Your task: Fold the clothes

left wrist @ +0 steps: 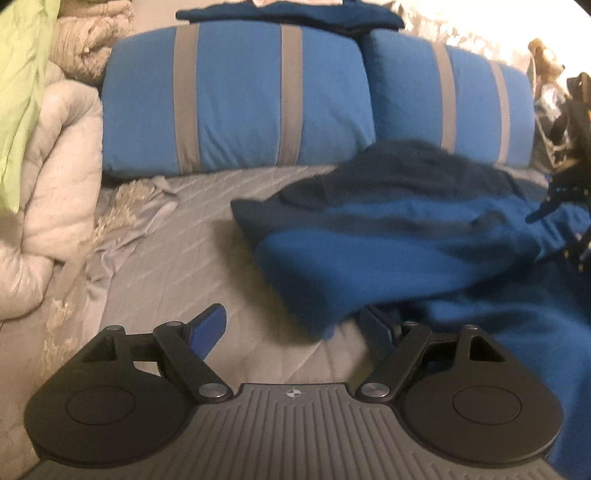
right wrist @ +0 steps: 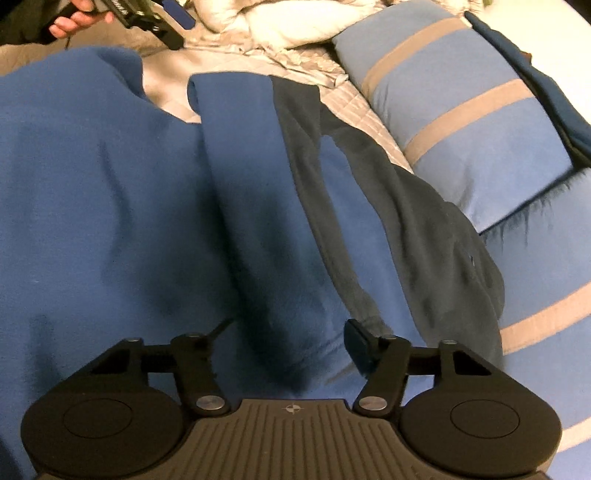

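A blue fleece garment (left wrist: 406, 254) with a dark navy part lies rumpled on a grey bed sheet (left wrist: 166, 280), in front of the pillows. My left gripper (left wrist: 295, 328) is open just above the sheet, its right finger at the garment's near edge, holding nothing. In the right wrist view the same garment (right wrist: 110, 206) fills most of the frame, with a dark navy band (right wrist: 406, 229) running along it. My right gripper (right wrist: 290, 341) is open low over the blue cloth, with nothing between the fingers. The left gripper also shows in the right wrist view (right wrist: 162, 18), held by a hand.
Two blue pillows with grey stripes (left wrist: 236, 99) lie at the head of the bed. A folded dark blue garment (left wrist: 288, 14) rests behind them. A white quilt (left wrist: 48, 206) and a green cloth (left wrist: 22, 85) are piled at the left.
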The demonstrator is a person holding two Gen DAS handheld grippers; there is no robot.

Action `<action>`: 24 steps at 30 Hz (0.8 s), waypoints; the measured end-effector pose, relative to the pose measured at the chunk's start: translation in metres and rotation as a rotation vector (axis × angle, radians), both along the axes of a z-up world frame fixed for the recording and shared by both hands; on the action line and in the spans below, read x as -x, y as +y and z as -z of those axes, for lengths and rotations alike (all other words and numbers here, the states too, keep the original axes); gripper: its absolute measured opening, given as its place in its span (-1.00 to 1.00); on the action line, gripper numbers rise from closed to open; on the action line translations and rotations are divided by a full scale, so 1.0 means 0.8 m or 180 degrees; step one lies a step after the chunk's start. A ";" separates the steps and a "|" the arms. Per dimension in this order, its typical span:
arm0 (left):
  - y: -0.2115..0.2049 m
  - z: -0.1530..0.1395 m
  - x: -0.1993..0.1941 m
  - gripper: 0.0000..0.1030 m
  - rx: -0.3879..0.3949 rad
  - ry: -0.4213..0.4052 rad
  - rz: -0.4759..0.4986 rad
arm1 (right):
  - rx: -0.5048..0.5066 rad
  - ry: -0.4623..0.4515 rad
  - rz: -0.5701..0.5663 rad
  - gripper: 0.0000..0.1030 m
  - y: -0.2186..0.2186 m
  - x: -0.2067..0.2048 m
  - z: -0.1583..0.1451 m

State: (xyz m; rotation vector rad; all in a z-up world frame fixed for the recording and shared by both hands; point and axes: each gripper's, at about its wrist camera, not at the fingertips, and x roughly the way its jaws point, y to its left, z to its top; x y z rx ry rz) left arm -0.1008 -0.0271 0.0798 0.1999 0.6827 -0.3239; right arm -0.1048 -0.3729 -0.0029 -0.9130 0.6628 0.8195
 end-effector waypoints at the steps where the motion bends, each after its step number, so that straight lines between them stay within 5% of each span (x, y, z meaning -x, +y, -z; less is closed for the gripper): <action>1: 0.002 0.006 -0.001 0.55 -0.0011 0.0034 -0.0008 | 0.0017 0.0020 -0.0056 0.09 0.002 -0.003 0.003; 6: 0.004 0.029 -0.009 0.55 0.0003 0.0149 -0.0031 | 0.0227 0.0093 -0.0225 -0.22 0.013 -0.010 0.025; 11: -0.006 0.050 -0.024 0.55 0.0003 0.0201 -0.0035 | 0.0319 0.0020 -0.0324 -0.80 0.020 -0.007 0.026; 17: -0.012 0.059 -0.046 0.55 0.0259 0.0221 -0.0093 | 0.0275 -0.0471 -0.0101 -0.83 0.025 -0.021 -0.012; 22: 0.006 0.035 -0.075 0.58 0.0584 0.0113 -0.0545 | 0.0131 -0.1087 0.0194 -0.84 0.026 -0.041 -0.065; 24: 0.005 0.019 -0.085 0.58 0.0537 -0.0034 -0.0623 | 0.0099 -0.1338 0.0275 -0.85 0.028 -0.044 -0.082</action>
